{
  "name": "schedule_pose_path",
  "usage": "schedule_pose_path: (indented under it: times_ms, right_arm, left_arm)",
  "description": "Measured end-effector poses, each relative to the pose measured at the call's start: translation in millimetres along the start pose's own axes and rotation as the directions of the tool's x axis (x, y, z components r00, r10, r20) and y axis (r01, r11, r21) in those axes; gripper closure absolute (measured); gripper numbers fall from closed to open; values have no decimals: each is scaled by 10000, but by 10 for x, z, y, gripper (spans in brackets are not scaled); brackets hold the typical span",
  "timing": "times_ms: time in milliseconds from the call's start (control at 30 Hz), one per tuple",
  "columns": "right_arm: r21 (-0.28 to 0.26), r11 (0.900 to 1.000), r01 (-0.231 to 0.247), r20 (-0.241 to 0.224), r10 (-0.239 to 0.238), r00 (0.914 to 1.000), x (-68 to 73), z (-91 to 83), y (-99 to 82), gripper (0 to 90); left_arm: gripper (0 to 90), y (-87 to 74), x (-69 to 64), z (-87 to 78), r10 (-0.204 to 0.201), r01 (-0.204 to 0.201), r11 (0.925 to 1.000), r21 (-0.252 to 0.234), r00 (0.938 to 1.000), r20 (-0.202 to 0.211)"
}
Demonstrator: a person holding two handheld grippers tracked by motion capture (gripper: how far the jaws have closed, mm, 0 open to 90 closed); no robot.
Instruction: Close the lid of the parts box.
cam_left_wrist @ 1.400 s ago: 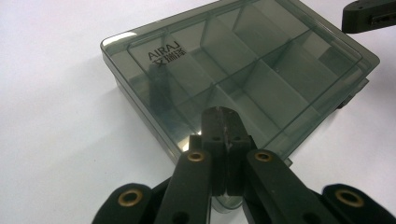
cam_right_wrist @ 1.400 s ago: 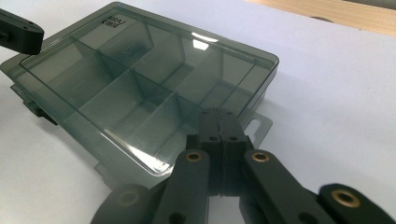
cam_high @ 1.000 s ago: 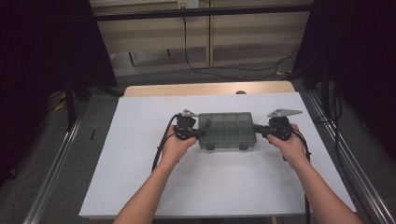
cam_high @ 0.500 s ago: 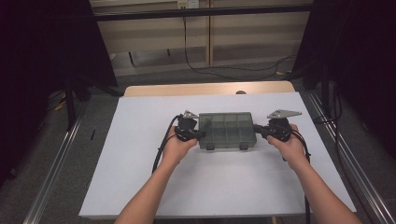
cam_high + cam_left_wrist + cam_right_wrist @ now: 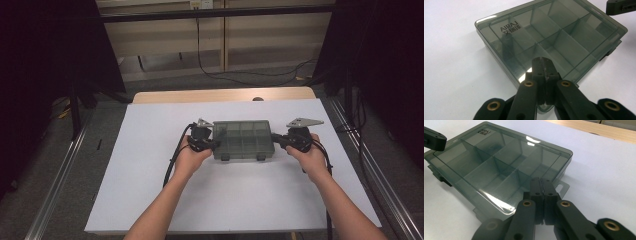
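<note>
Smoky lidded box flat on white table, lid shut, lying between both grippers, left gripper at one end, right gripper at the other, both jaw pairs fully closed, gripping nothing.

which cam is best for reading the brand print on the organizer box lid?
Left gripper view: the AIRAJ print on the smoky box sits close, upright and legible. In the right gripper view the print is at the far corner, small and turned, unreadable. In the high view the box is too small to make out any lettering.
</note>
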State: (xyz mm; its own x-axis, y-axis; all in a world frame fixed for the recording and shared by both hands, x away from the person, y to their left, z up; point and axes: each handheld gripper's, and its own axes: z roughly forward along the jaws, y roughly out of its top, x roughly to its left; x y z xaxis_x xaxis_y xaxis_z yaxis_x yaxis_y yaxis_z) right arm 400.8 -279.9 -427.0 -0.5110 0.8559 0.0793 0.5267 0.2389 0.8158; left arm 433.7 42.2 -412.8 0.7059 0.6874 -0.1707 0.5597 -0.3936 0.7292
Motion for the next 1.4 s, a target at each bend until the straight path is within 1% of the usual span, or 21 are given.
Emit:
schedule_pose_path:
  times_ms: [100,200,267,300,367,433,500,533,567,600,667,700,800,867,933,967,1067,1200,1300,1333,1400]
  right_arm:
    - [-3,10000,-51,-25,51,10000,-1,-10,-6,867]
    - [-36,10000,-20,-145,19,9999,-2,-28,-13,822]
    - [-80,10000,38,-88,-39,10000,5,-42,-27,784]
    - [-166,9999,-27,-136,25,9999,13,-52,-34,775]
    - [-328,9994,-77,-338,66,9994,25,-72,-44,748]
    - [-488,9987,-111,-282,97,9996,43,-104,-54,719]
    - [-534,9983,-222,-412,200,9990,54,-128,-62,670]
    - [-604,9980,-193,-389,169,9991,58,-145,-68,641]
    - [-613,9977,-278,-422,253,9988,60,-159,-70,613]
    - [-639,9974,-338,-429,311,9986,58,-171,-71,577]
    - [-759,9968,-264,-560,222,9982,61,-197,-72,559]
    - [-815,9963,-272,-600,224,9979,64,-208,-72,531]
    - [-855,9953,-445,-630,391,9972,78,-241,-69,390]
    - [-920,9942,-564,-619,509,9968,91,-266,-79,334]
    - [-1008,9936,-506,-566,450,9974,94,-283,-94,294]
    - [-1078,9927,-547,-598,484,9970,97,-294,-107,277]
    - [-1101,9924,-547,-591,484,9971,104,-324,-155,234]
    - [-1361,9876,-782,-671,695,9953,114,-377,-226,191]
    - [-1461,9866,-721,-584,641,9962,117,-417,-260,170]
    - [-1520,9858,-713,-618,625,9961,118,-429,-268,171]
    - [-1671,9841,-604,-530,522,9972,127,-459,-292,154]
  left_arm:
    - [851,-1,12,-25,-226,226,9997,-131,9997,22]
    - [797,-1,30,-72,-96,99,9997,-227,9999,105]
    - [748,-10,29,-98,-304,316,9982,-516,9992,245]
    - [722,-12,36,-121,-159,173,9988,-459,9994,306]
    - [694,-21,39,-147,-205,229,9980,-585,9989,413]
    - [647,-36,41,-170,-178,212,9976,-656,9985,525]
    - [583,-55,43,-203,-1,42,9968,-803,9987,503]
    - [562,-62,50,-217,15,30,9963,-860,9986,524]
    - [533,-64,52,-230,-94,148,9955,-932,9983,581]
    - [494,-66,61,-247,-4,55,9960,-891,9984,572]
    - [451,-72,61,-281,100,-36,9955,-942,9977,668]
    - [436,-82,61,-296,187,-109,9934,-1143,9975,675]
    - [380,-118,71,-351,355,-215,9876,-1554,9955,877]
    - [329,-145,73,-375,469,-314,9862,-1622,9946,923]
    - [316,-182,60,-407,590,-415,9847,-1693,9933,998]
    - [309,-193,54,-418,667,-495,9847,-1672,9929,986]
    - [257,-232,36,-472,817,-604,9795,-1923,9911,1053]
    - [227,-290,34,-552,956,-714,9731,-2188,9902,1022]
    - [198,-336,56,-599,818,-586,9727,-2247,9921,952]
    - [190,-363,67,-617,774,-533,9698,-2380,9926,931]
    - [184,-407,90,-648,726,-486,9691,-2419,9931,916]
